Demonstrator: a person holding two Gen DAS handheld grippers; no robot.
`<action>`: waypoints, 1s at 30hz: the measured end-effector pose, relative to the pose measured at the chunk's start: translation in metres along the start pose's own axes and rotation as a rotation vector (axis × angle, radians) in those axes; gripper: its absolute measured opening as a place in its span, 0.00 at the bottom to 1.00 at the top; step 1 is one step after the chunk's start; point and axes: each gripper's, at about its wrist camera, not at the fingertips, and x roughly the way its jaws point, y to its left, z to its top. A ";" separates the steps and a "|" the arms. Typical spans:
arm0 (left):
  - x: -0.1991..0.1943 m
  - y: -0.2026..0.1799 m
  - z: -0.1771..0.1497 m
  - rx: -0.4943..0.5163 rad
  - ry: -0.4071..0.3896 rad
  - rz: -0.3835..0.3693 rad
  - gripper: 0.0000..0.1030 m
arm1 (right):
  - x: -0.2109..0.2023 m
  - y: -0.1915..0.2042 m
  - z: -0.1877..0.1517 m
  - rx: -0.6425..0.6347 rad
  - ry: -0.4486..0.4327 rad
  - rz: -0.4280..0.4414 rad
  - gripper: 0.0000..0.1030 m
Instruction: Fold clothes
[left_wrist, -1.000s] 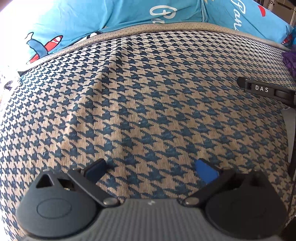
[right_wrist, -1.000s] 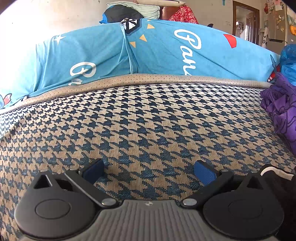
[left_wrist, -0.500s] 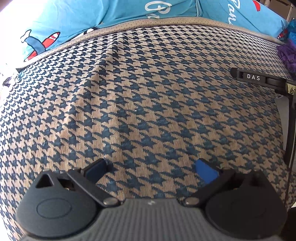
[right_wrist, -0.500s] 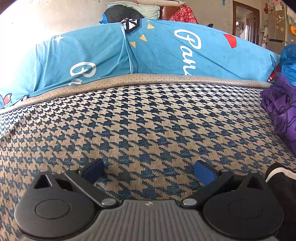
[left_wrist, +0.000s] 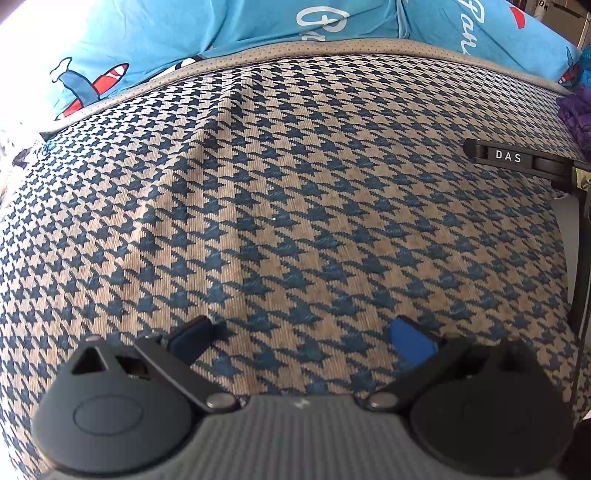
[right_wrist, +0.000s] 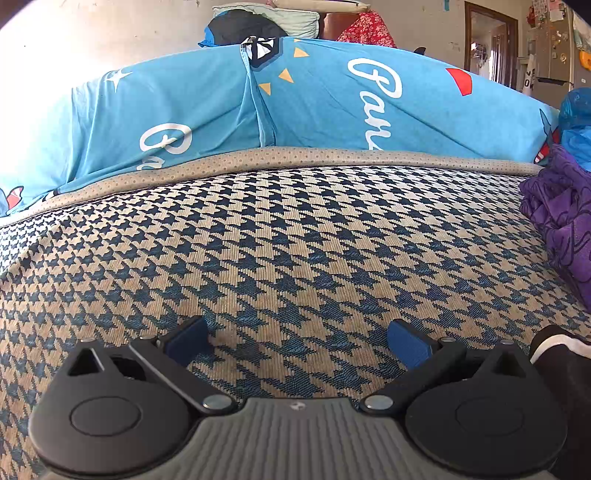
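The houndstooth cloth (left_wrist: 295, 206) lies spread flat over the bed, running under both grippers to the taupe border beside the blue bedsheet (right_wrist: 332, 103). The left gripper (left_wrist: 301, 338) and right gripper (right_wrist: 297, 339) hover wide apart, holding nothing. To fold well, pinch 2 near corners together (mind the purple garment (right_wrist: 561, 221) just right).

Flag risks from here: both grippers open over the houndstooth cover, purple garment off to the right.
1. The purple garment lies crumpled at the far right edge of the right wrist view, away from the open right gripper; a blind grasp may catch several layers at once.
2. Both grippers sit low over the houndstooth cover; closing the left gripper here would likely pinch the cover instead.
3. The right gripper's arm juts into the left's view; the two could collide when converging.
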 end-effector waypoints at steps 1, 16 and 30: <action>0.000 -0.001 -0.003 -0.003 0.003 -0.006 1.00 | 0.000 0.000 0.000 0.000 0.000 0.000 1.00; -0.019 -0.013 -0.035 -0.008 -0.007 -0.017 1.00 | 0.000 0.001 0.000 0.000 0.000 0.000 1.00; -0.029 0.007 -0.045 -0.056 -0.001 -0.029 1.00 | 0.000 0.000 -0.001 0.000 0.000 0.000 1.00</action>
